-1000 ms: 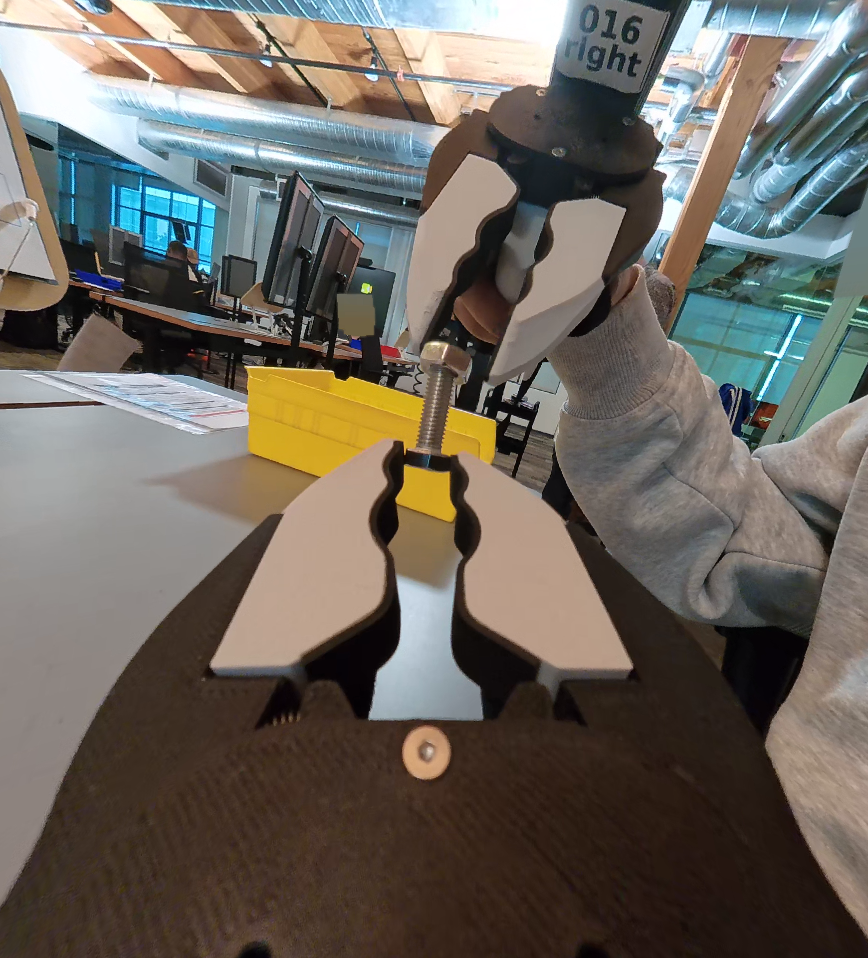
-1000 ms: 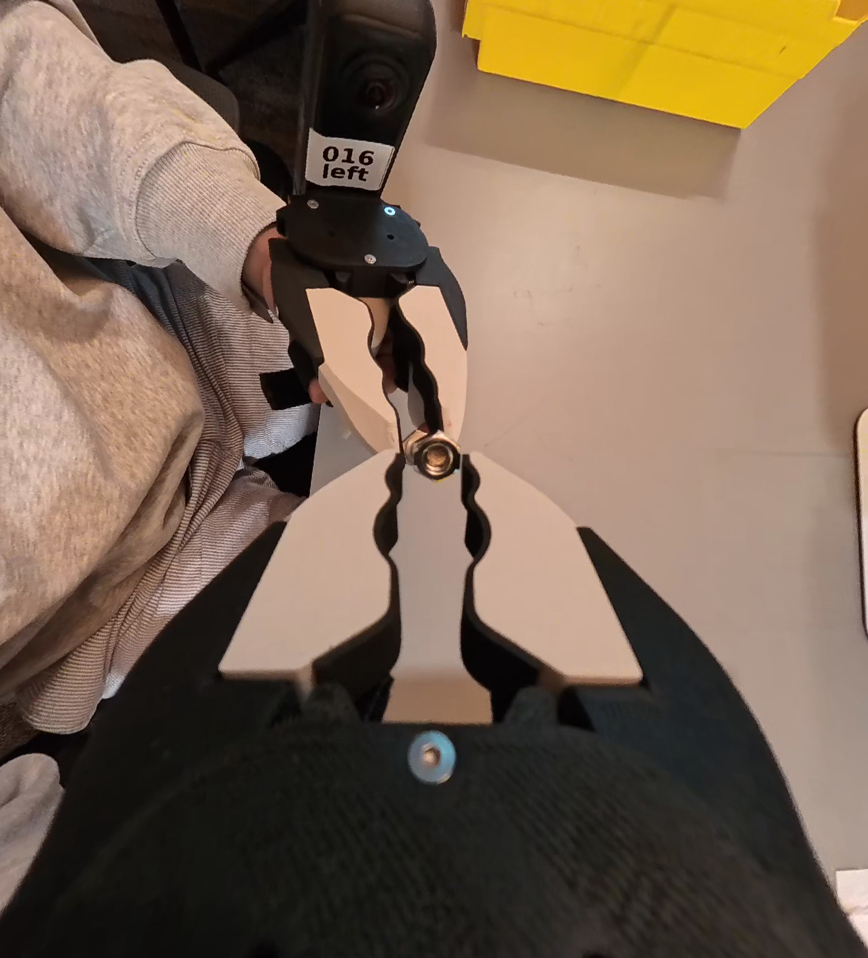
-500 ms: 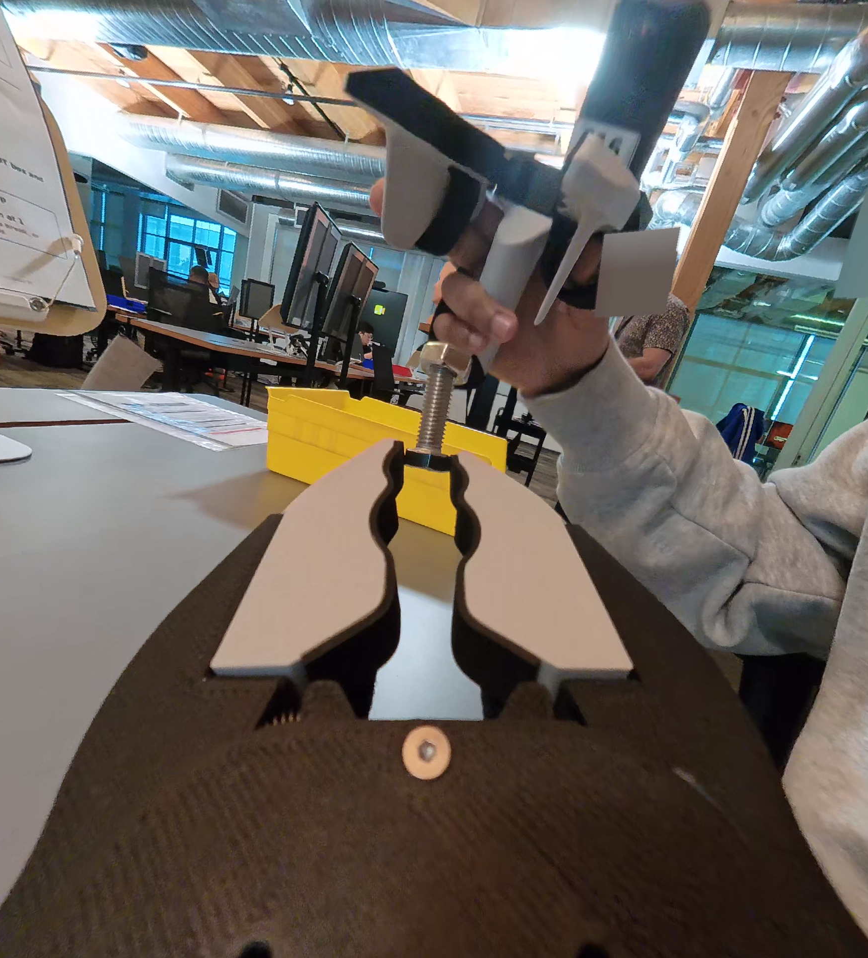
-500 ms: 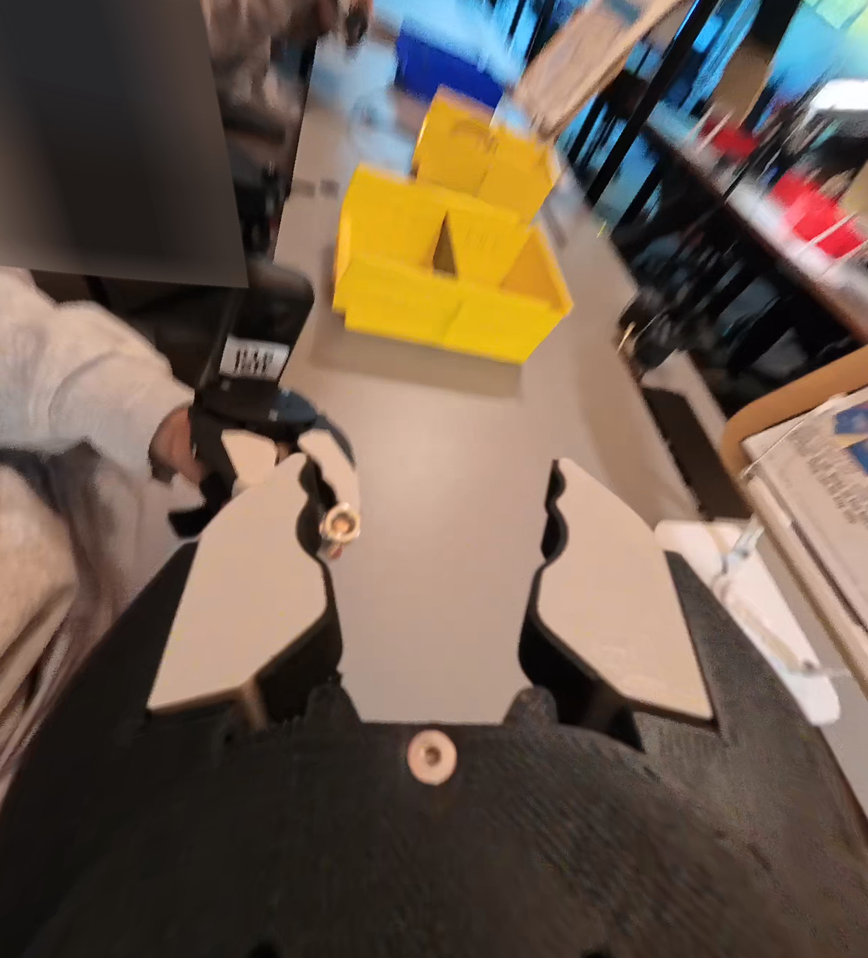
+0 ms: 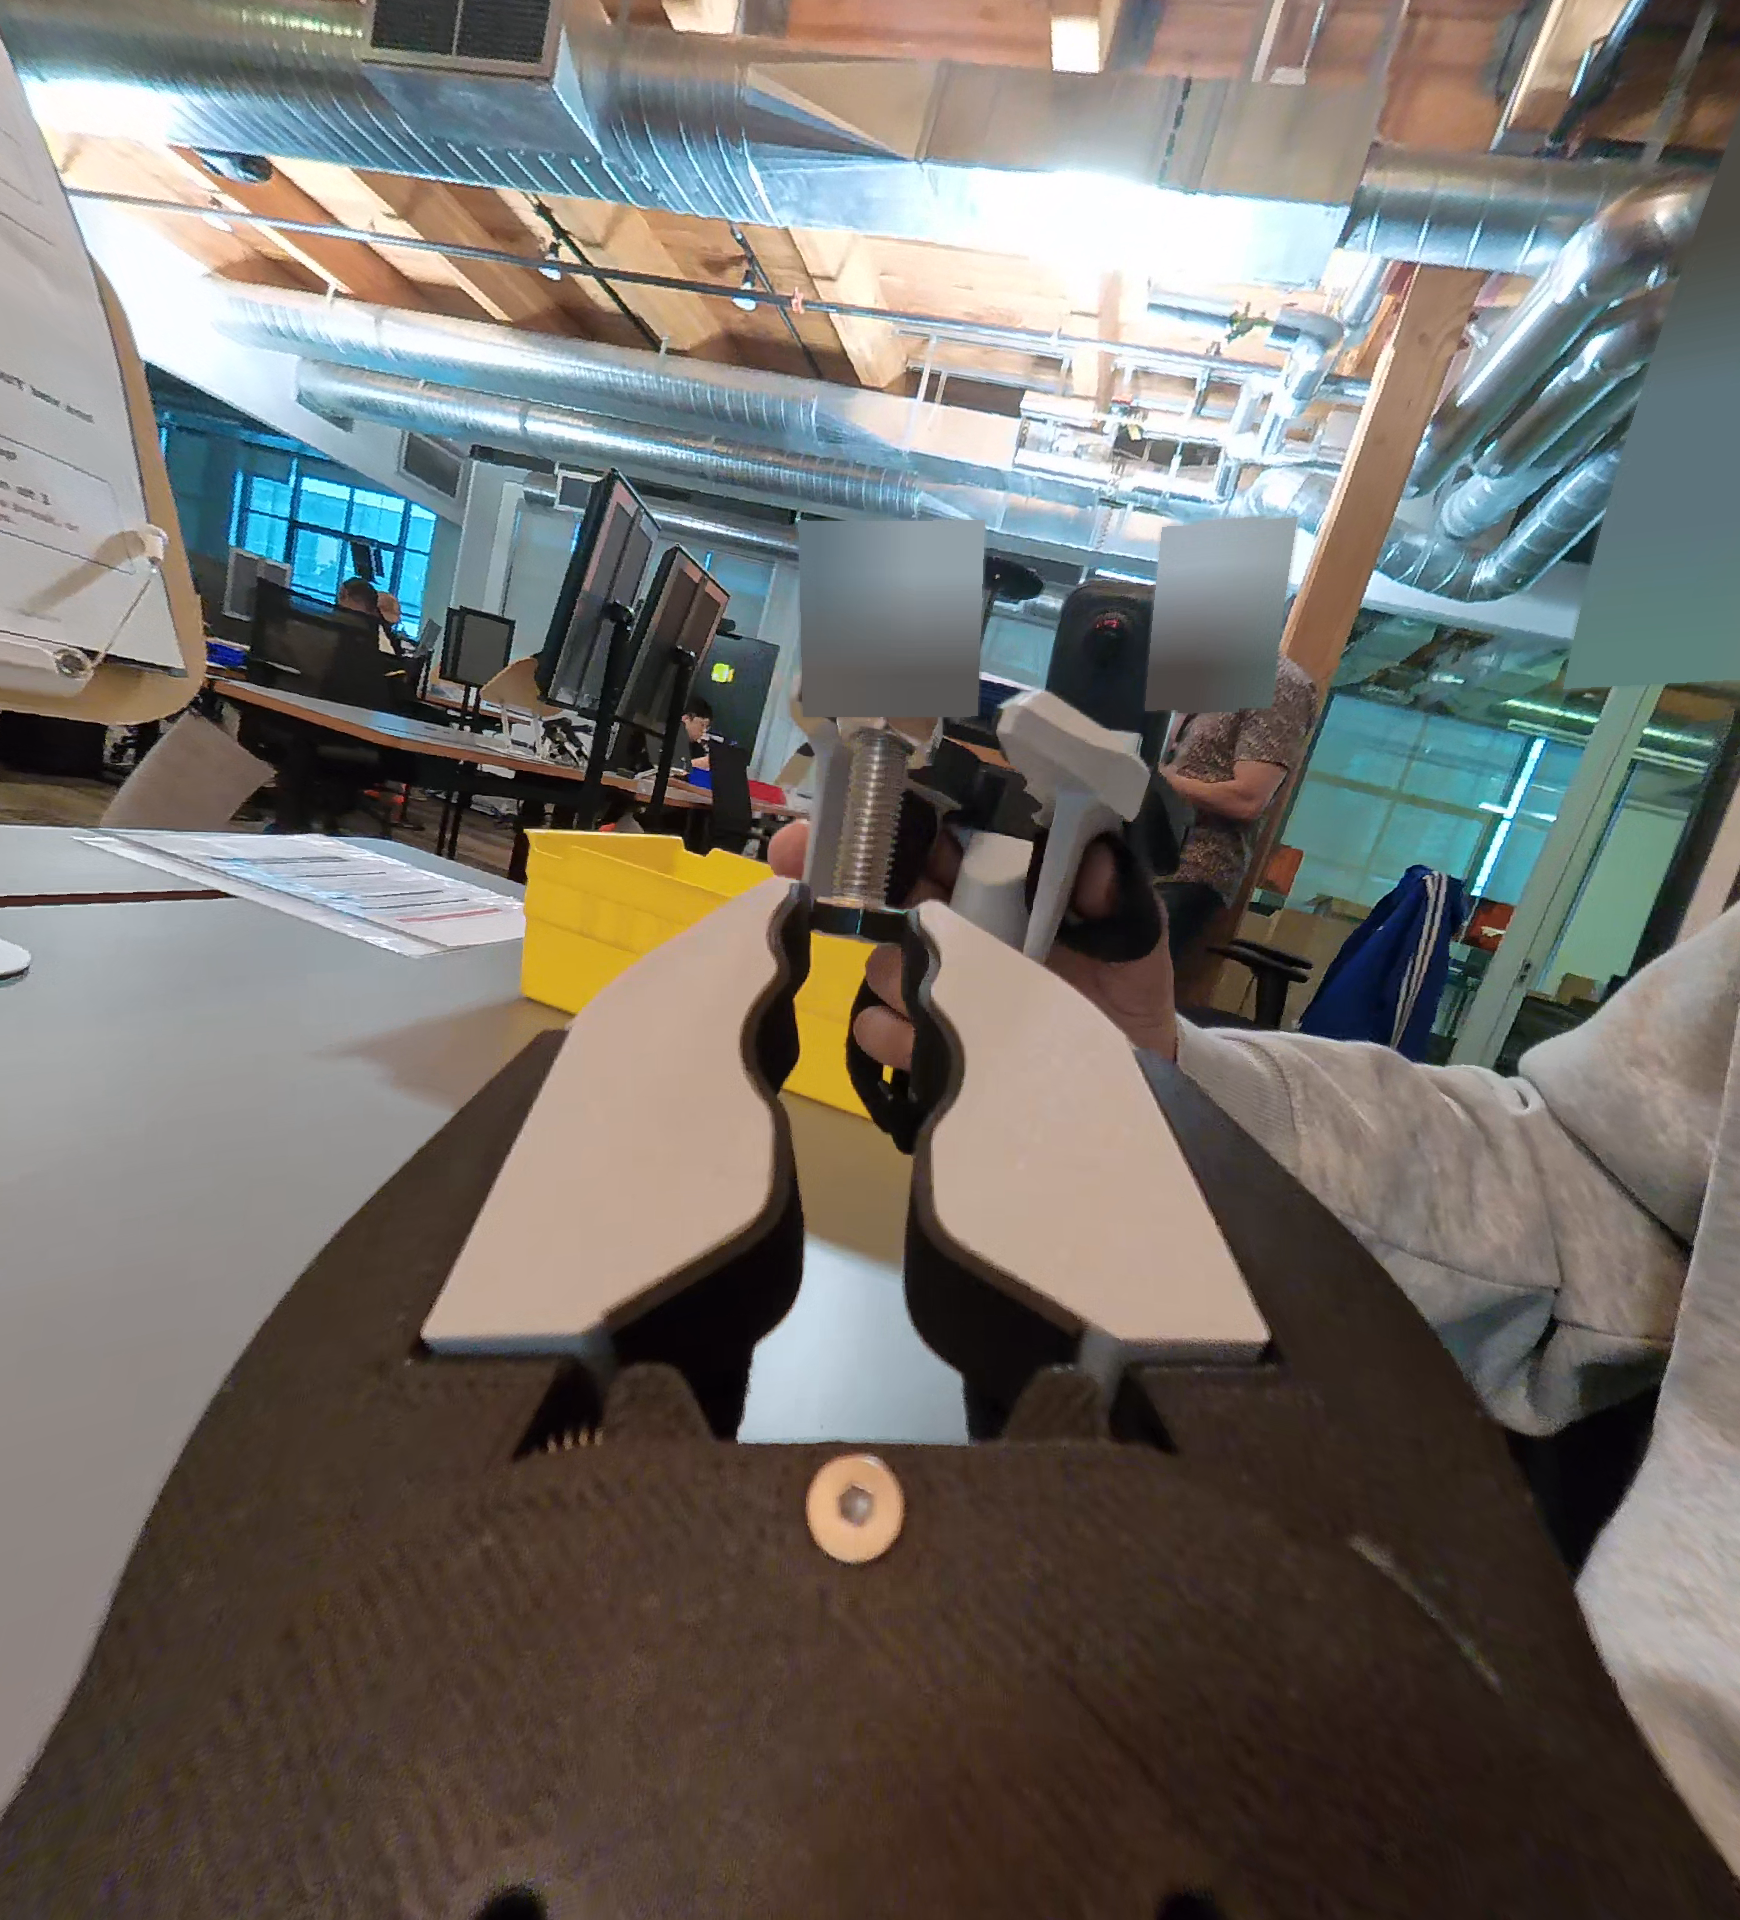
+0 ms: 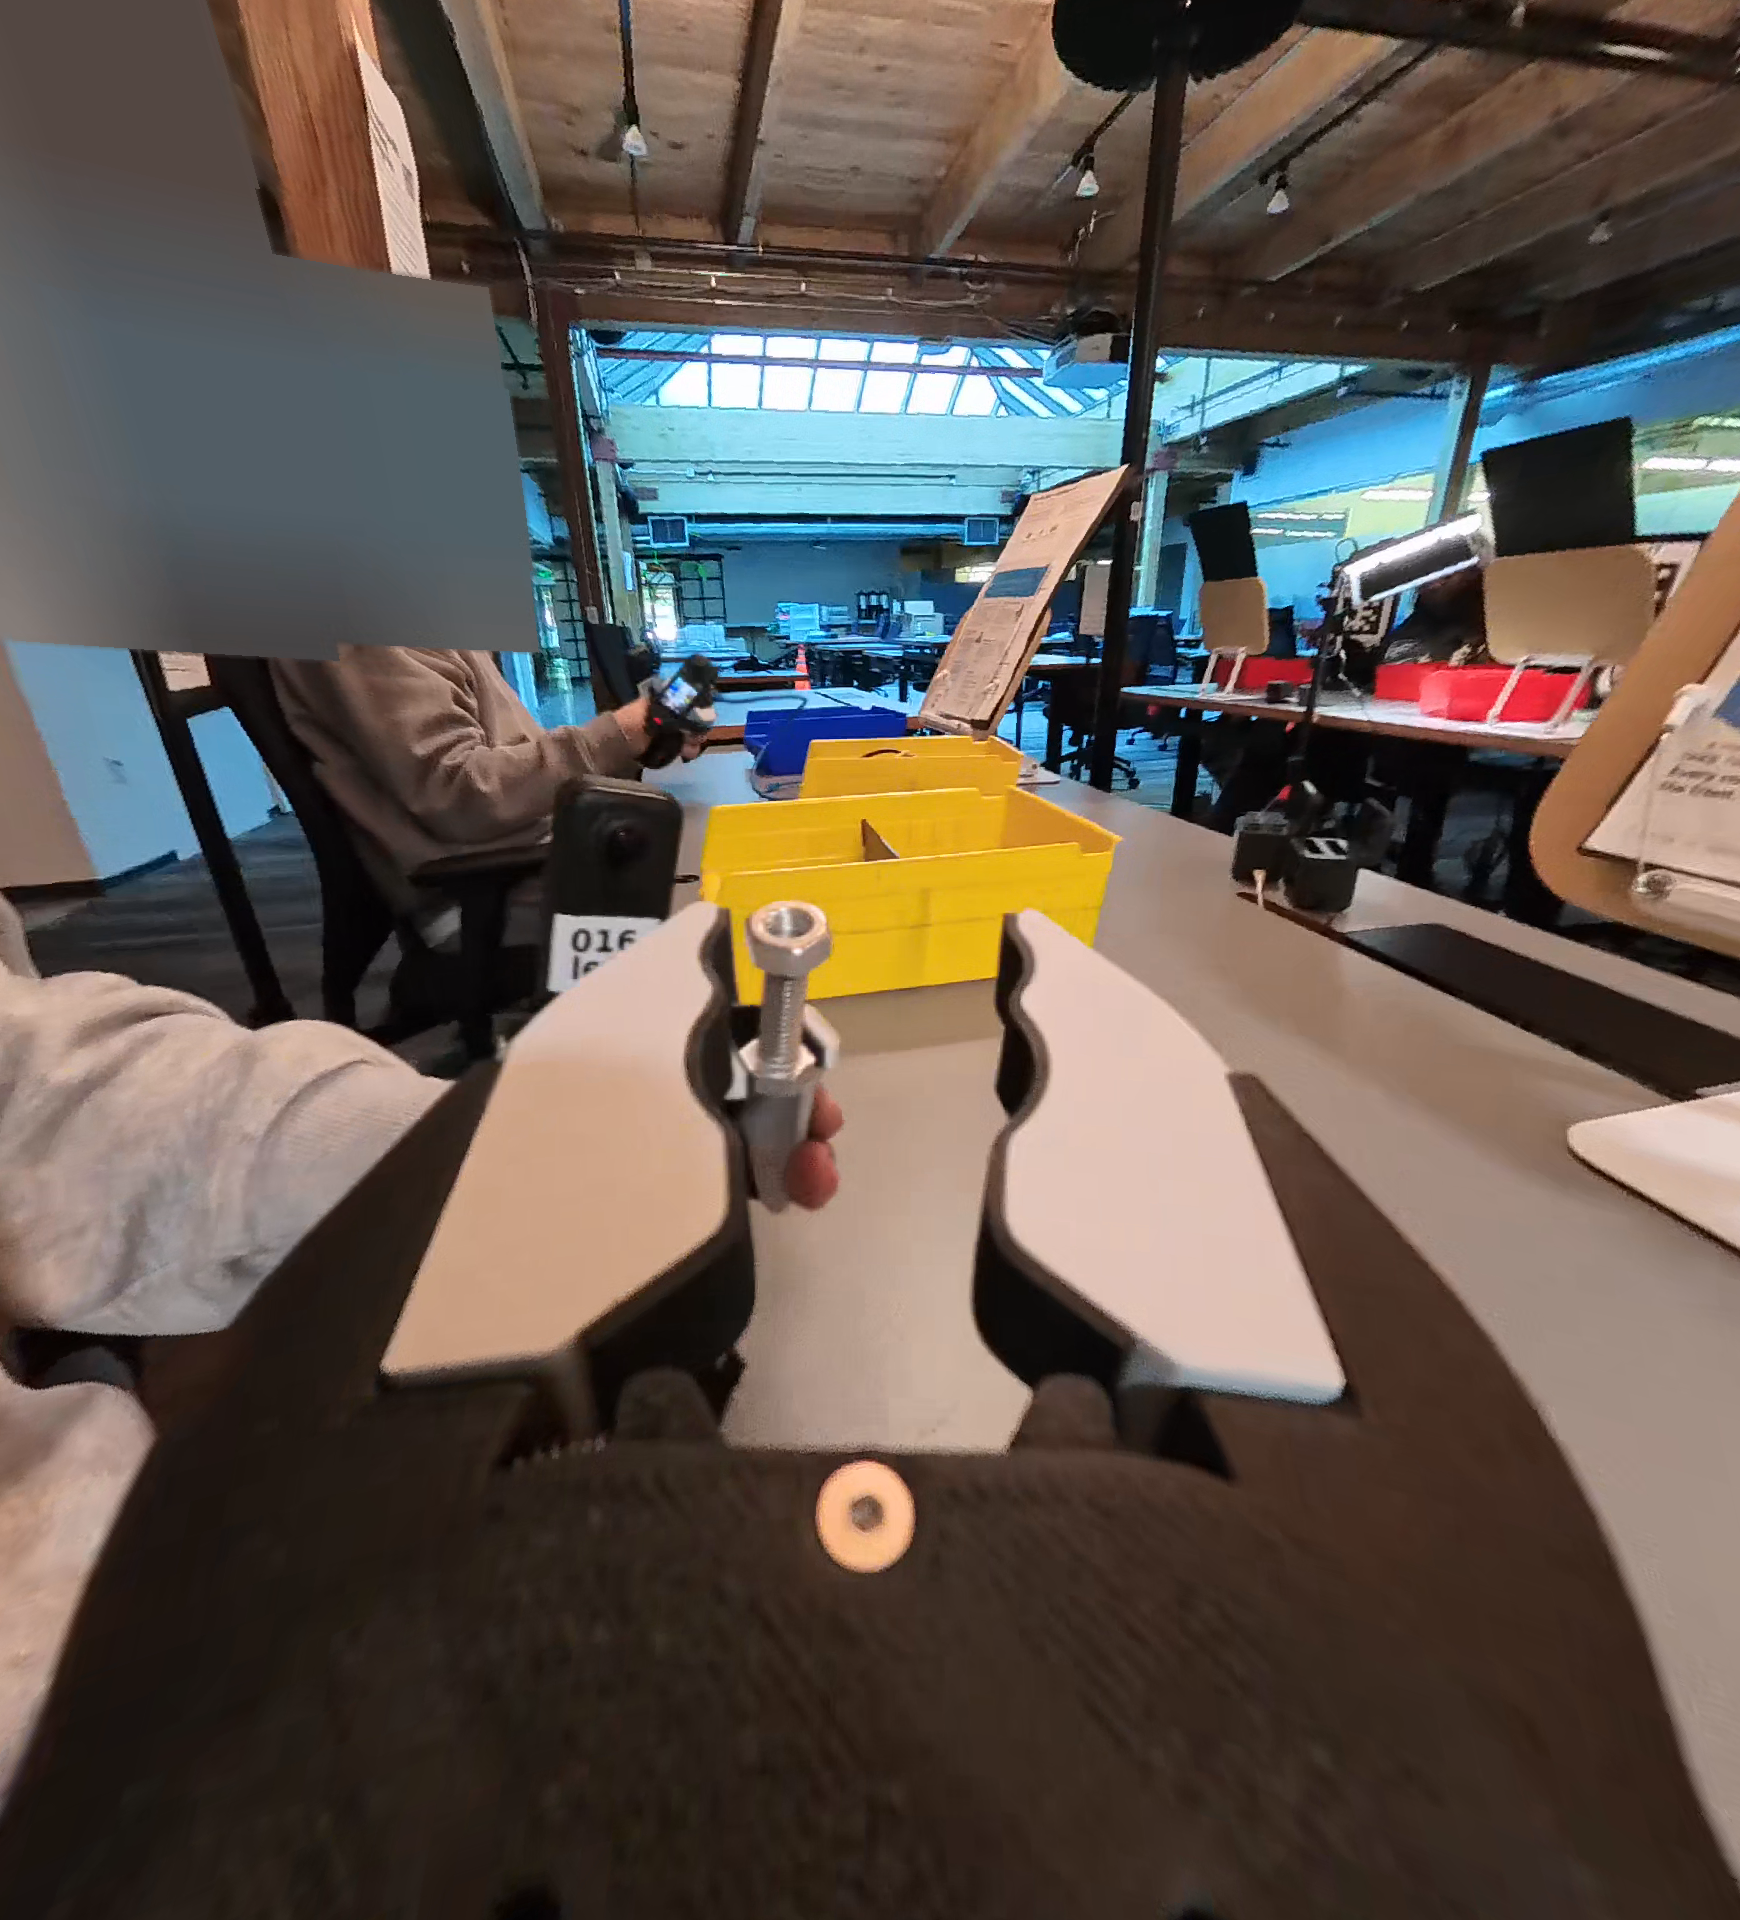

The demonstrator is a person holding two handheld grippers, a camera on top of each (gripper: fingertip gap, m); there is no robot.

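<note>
My left gripper (image 5: pixel 853 920) pinches the bolt (image 5: pixel 864 821) upright by its head, above the grey table (image 5: pixel 170 1039). My right gripper (image 6: pixel 861 940) is spread wide, empty, around the nut (image 6: pixel 788 933) on the bolt's top. Yellow bin (image 6: pixel 907 883) behind.

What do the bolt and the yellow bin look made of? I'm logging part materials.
The bolt, gripped in the left gripper: bare metal, probably steel, with bright silvery threads and glints. The yellow bin: moulded plastic by its look, uniform opaque colour, smooth thin walls, low sheen.
</note>
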